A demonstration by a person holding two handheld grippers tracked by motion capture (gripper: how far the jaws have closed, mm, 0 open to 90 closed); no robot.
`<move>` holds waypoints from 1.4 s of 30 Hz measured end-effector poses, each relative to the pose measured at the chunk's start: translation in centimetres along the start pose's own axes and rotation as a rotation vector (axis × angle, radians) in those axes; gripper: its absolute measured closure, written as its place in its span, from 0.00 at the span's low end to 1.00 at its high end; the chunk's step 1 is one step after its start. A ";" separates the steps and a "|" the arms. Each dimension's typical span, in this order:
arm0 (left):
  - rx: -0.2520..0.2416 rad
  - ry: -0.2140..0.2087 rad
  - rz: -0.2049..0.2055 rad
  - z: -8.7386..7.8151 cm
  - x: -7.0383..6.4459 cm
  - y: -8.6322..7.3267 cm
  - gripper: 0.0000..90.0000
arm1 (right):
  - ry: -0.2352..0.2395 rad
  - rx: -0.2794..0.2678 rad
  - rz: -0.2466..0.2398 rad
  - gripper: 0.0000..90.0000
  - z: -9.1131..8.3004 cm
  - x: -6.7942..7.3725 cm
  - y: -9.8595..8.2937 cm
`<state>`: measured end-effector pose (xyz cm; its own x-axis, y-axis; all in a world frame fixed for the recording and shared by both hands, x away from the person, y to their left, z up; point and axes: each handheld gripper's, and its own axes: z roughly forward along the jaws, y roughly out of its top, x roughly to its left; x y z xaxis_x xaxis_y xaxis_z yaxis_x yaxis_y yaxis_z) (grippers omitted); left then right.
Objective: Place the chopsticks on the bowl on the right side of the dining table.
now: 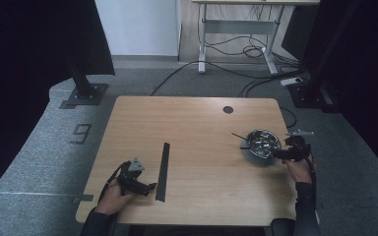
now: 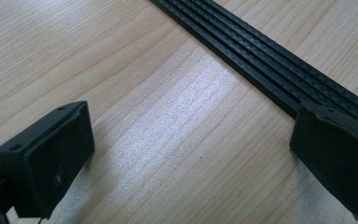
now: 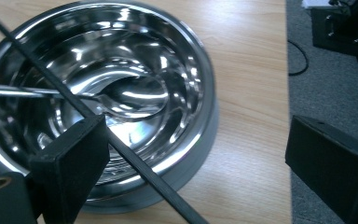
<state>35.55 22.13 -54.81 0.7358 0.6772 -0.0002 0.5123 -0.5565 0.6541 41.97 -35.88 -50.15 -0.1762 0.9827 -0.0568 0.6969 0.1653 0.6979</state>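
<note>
The left gripper (image 2: 186,154) rests low on the pale wood-grain table (image 1: 202,123) near its front-left edge, jaws spread wide and holding nothing, with the long black ribbed strip (image 1: 163,171) lying flat just beside one jaw. The right gripper (image 3: 191,168) hangs at the table's right edge, jaws also wide apart — one over the rim of the round, mirror-polished steel bowl (image 1: 262,141), the other beyond the table above grey carpet (image 3: 331,79). A thin black rod (image 3: 121,151) crosses the bowl diagonally, and a slim metal utensil (image 3: 116,95) lies inside.
</note>
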 end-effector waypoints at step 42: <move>0.000 0.000 -0.001 0.0 0.0 0.0 0.00 | -0.047 -0.076 -0.004 0.00 0.8 0.1 2.6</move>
<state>35.56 22.13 -54.81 0.7356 0.6774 -0.0006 0.5126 -0.5560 0.6543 44.31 -35.33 -48.95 -0.1452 0.9851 -0.0917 0.6410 0.1643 0.7498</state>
